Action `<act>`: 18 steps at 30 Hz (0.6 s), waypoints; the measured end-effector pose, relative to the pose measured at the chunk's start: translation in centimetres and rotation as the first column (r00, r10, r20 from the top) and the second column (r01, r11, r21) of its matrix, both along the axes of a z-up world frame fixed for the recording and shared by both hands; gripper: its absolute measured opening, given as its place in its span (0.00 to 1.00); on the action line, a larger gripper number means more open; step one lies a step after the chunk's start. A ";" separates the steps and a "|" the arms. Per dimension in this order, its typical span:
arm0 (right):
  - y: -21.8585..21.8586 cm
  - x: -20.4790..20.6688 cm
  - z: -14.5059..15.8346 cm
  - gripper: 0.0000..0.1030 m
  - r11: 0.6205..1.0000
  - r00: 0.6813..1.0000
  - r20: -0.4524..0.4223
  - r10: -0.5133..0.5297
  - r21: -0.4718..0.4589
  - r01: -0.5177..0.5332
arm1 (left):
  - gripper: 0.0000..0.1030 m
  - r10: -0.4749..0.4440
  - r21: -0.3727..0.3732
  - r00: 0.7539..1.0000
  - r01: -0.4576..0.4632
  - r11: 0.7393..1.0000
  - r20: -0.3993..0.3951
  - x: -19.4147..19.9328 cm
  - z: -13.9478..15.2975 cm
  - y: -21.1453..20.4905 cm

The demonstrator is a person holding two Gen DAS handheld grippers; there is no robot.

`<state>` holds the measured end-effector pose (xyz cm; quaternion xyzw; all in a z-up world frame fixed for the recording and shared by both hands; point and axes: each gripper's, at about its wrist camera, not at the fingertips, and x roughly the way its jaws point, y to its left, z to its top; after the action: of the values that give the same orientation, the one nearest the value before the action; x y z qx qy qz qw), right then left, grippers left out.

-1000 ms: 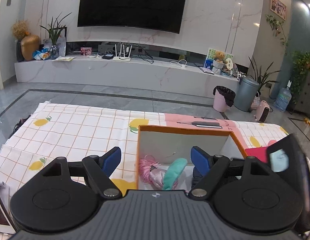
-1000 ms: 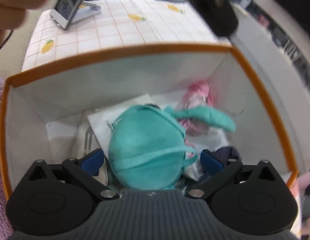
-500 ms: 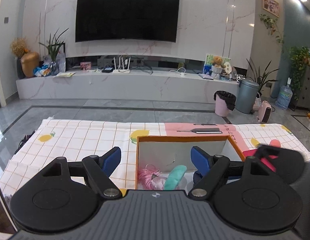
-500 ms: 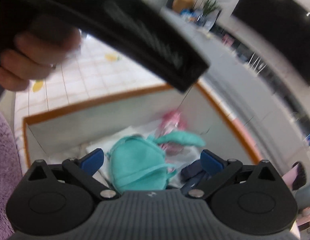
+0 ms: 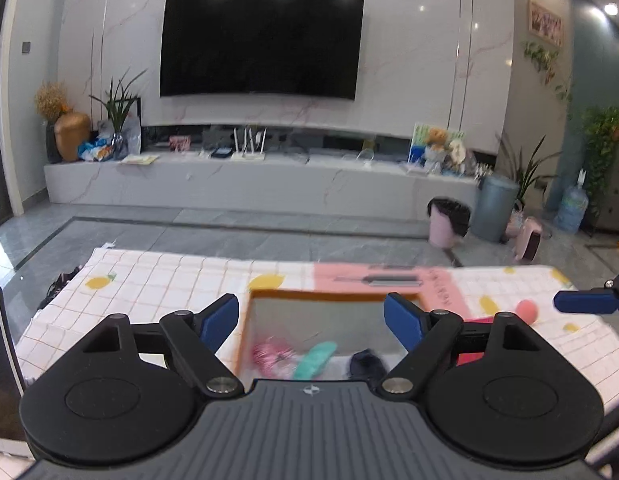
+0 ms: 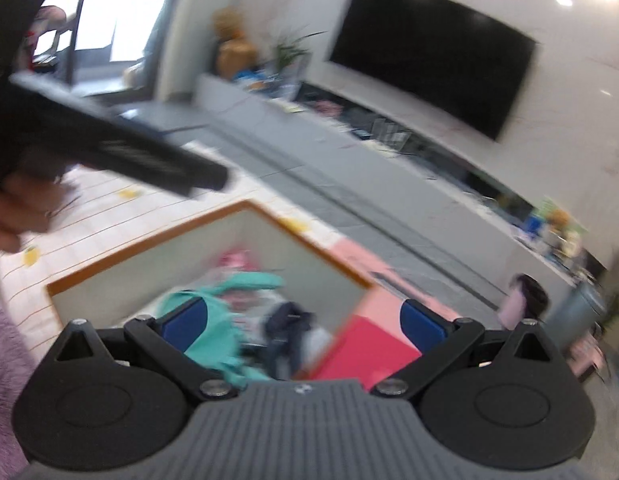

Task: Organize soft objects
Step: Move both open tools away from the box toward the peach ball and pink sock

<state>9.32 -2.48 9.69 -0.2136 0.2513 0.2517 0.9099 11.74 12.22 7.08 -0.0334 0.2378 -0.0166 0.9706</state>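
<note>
An orange-rimmed white box (image 5: 329,295) (image 6: 157,236) stands on the lemon-print tablecloth. Inside lie a teal pouch (image 6: 213,340) with a teal strap (image 5: 313,360), a pink fluffy item (image 5: 269,358) (image 6: 233,260) and a dark navy item (image 5: 365,362) (image 6: 287,322). My left gripper (image 5: 311,318) is open and empty, held above the box's near side. My right gripper (image 6: 303,320) is open and empty, raised above the box; one of its blue fingertips (image 5: 585,302) shows at the right edge of the left wrist view. The right wrist view is motion-blurred.
A red-pink flat item (image 6: 369,352) (image 5: 469,356) lies right of the box, with a pink ball (image 5: 525,310) beyond it. A pink mat with a dark tool (image 5: 389,280) lies behind the box. A phone (image 5: 1,360) stands at left. The left gripper's body (image 6: 109,152) crosses the right view.
My right gripper has let go of the teal pouch, which now lies in the box, and has risen up and away. My left gripper tilted upward slightly.
</note>
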 end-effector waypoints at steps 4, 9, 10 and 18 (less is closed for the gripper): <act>-5.5 0.5 0.9 0.98 0.990 0.990 0.026 -0.139 0.034 0.138 | 0.94 -0.075 -0.041 0.997 0.074 0.996 -0.008 -1.0 0.6 -2.4; -12.3 1.5 0.4 0.98 0.943 0.942 0.027 -0.333 0.034 0.332 | 0.94 -0.130 -0.101 0.991 0.126 0.987 -0.031 -1.4 -0.3 -5.7; -13.6 1.7 0.2 0.98 0.929 0.929 0.033 -0.369 0.042 0.368 | 0.94 -0.151 -0.103 0.988 0.146 0.984 -0.041 -1.3 -0.6 -6.4; -20.7 5.4 -2.0 0.98 0.799 0.801 0.028 -0.598 0.092 0.594 | 0.94 -0.362 -0.038 0.930 0.360 0.932 -0.066 -1.7 -3.4 -12.5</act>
<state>14.69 -23.16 7.73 -0.0948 0.2699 -0.0435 0.9572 10.02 -0.33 3.66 -0.0020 0.2745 -0.1964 0.9413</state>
